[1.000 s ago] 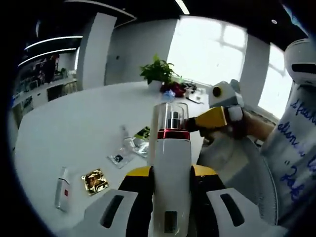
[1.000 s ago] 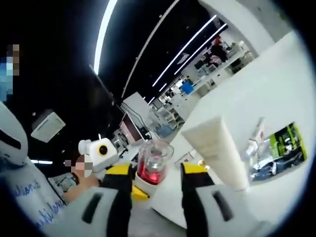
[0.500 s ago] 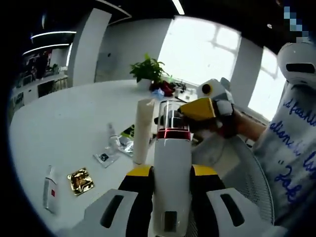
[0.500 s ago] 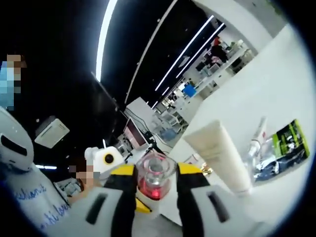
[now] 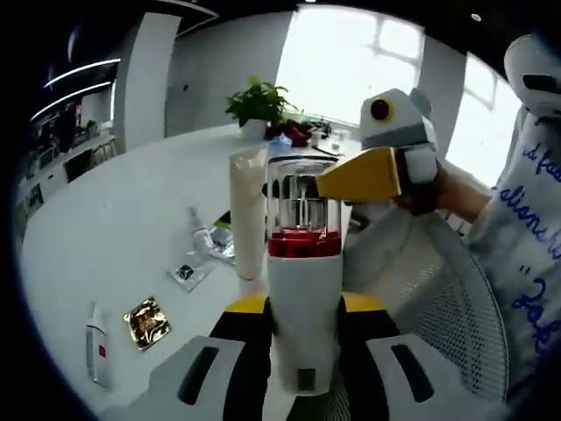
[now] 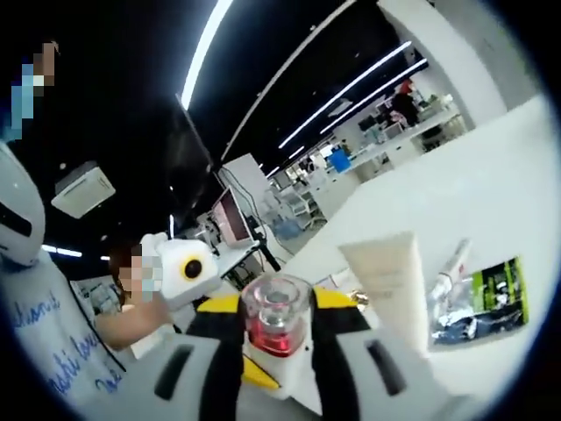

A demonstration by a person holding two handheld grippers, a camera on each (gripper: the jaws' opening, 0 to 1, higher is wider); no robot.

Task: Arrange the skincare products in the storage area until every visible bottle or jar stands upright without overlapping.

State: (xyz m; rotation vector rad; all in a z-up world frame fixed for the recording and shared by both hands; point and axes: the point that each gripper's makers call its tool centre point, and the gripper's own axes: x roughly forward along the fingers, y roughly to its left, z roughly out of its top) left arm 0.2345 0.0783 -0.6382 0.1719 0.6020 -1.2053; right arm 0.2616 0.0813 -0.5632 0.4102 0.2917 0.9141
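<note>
White and round, the worktop [image 5: 131,228] spreads under bright windows [image 5: 351,53] in the left gripper view, with a potted plant [image 5: 259,103] at its far edge; in the right gripper view the worktop [image 6: 491,210] runs toward an open office lit by long ceiling strips [image 6: 206,44]. A person's printed white sleeve [image 5: 535,237] and a white mesh chair [image 5: 447,307] stand at the right of the left gripper view.

The left gripper [image 5: 302,309] has its fingers pinching the white body of a pump bottle [image 5: 303,281] with a red band and a clear cap, held upright off the surface. The right gripper [image 6: 279,307] closes its fingers on the same bottle [image 6: 276,326] at the cap end — in the left gripper view its yellow finger [image 5: 364,174] meets the clear cap from the right.

Just behind the bottle a cream tube [image 5: 247,210] stands upright on the worktop, also seen as the cream tube [image 6: 390,281] in the right gripper view. Beside it lie a small clear bottle [image 5: 202,235], a green sachet [image 6: 498,294] and a clear sachet [image 5: 189,272]. Nearer, well apart, lie a gold foil sachet [image 5: 146,321] and a slim white tube [image 5: 97,344] with a red mark — both flat.
</note>
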